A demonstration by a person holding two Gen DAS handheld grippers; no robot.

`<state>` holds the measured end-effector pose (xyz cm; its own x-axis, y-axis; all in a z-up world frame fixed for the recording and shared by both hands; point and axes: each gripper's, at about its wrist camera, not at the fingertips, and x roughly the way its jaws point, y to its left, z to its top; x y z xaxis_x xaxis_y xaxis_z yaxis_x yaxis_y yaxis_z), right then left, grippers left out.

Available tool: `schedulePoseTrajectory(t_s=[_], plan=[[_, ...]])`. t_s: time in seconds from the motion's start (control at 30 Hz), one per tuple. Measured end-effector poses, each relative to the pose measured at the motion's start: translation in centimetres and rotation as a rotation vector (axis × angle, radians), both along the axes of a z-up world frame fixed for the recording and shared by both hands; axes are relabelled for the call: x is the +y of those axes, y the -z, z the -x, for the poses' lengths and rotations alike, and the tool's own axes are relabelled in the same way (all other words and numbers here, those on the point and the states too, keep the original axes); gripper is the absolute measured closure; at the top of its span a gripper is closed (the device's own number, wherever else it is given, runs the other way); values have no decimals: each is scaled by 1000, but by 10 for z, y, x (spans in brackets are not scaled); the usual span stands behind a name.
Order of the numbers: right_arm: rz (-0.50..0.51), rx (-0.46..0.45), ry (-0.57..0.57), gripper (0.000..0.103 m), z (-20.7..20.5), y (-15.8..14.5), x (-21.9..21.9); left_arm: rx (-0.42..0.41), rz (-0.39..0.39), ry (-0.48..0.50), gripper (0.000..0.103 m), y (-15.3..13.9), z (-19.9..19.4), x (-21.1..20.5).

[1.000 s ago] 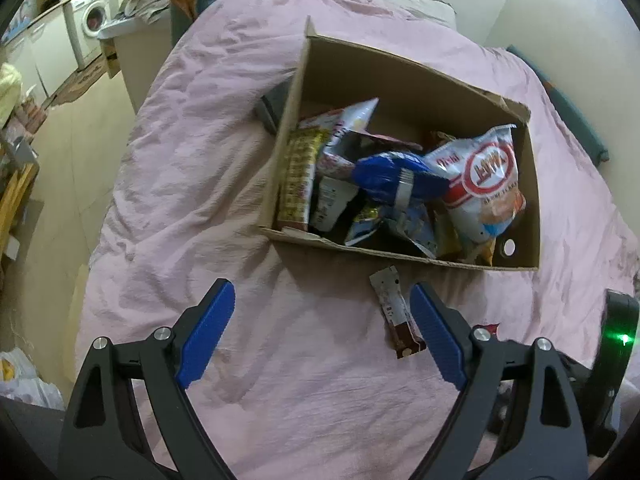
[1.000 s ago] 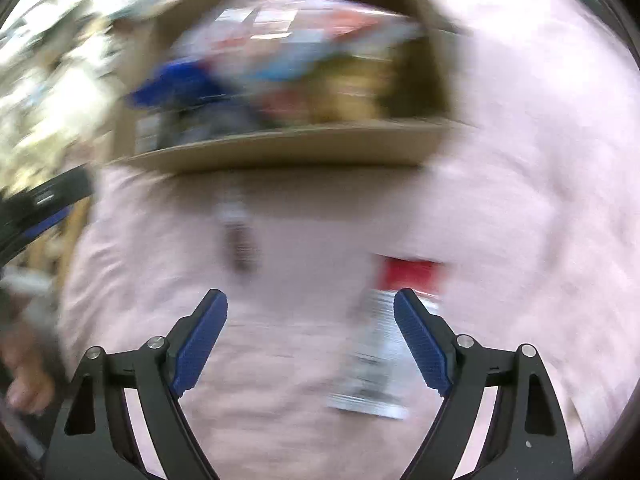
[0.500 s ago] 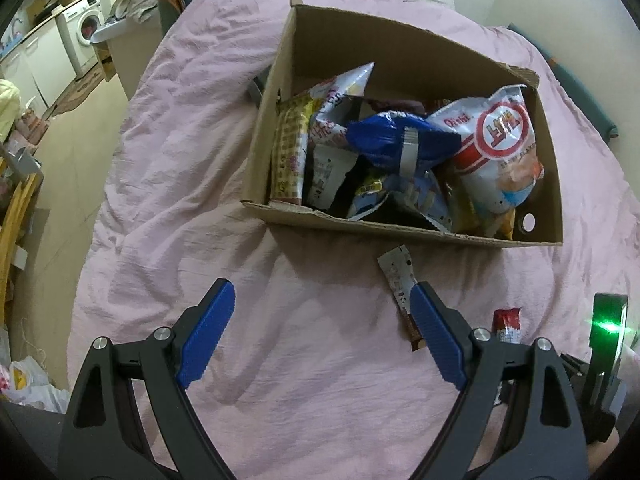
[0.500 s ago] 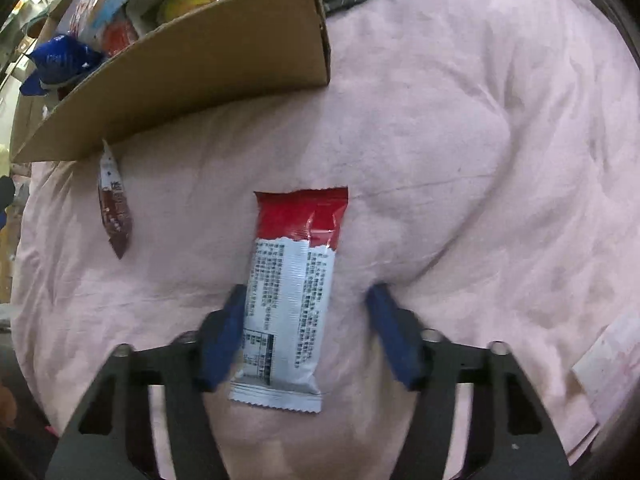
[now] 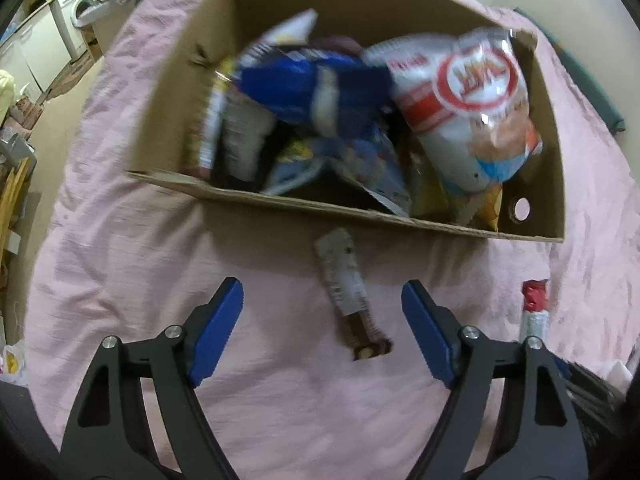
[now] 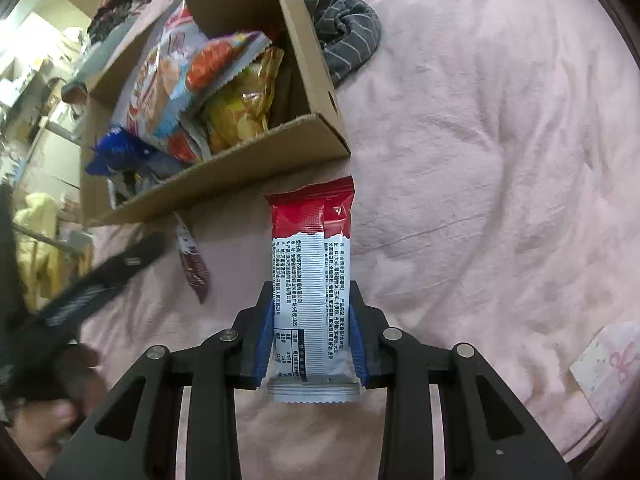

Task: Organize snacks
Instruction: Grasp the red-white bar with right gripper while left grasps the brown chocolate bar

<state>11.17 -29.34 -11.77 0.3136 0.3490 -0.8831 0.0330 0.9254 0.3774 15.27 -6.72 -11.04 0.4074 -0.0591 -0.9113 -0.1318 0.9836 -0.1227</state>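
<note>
On the pink bed [image 5: 120, 240] I see the snack box [image 5: 280, 204]; my right hand-held gripper [image 6: 311, 344] has just closed onto the red-and-white bar [image 6: 310, 272], my left hand-held gripper [image 5: 322, 332], jaws narrowing but apart, straddles the brown bar [image 5: 348, 296].

Both wrist views look steeply down at close range onto the pink bedspread [image 5: 120, 264]; both share the open brown cardboard box [image 5: 280, 204] [image 6: 224, 172].

The left gripper [image 5: 322, 312] is hovering over a brown snack bar [image 5: 350, 294] lying between its closing, spread blue pads [image 5: 218, 332], just before the cardboard box [image 5: 552, 184] on pink bedding [image 5: 120, 240].
</note>
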Motion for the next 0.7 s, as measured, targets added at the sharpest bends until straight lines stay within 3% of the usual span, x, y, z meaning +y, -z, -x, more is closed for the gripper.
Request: schedulePoseTrajectory(t_s=[0.1, 0.23, 0.37, 0.47, 0.6, 0.7], plan=[[-33, -2, 21, 69, 4, -4, -4, 46, -3, -21, 24, 10, -10, -11], [-64, -18, 33, 69, -1, -10, 0, 78, -84, -18, 26, 21, -21, -20], [-73, -10, 33, 69, -2, -5, 3, 143, -110, -10, 37, 35, -31, -22], [-84, 3, 28, 69, -3, -4, 0, 174, -127, -11, 48, 41, -36, -23], [-88, -8, 26, 69, -4, -7, -1, 175, -154, 7, 85, 40, -36, -29], [-94, -10, 26, 69, -4, -8, -1, 169, -185, 27, 86, 39, -31, -35]])
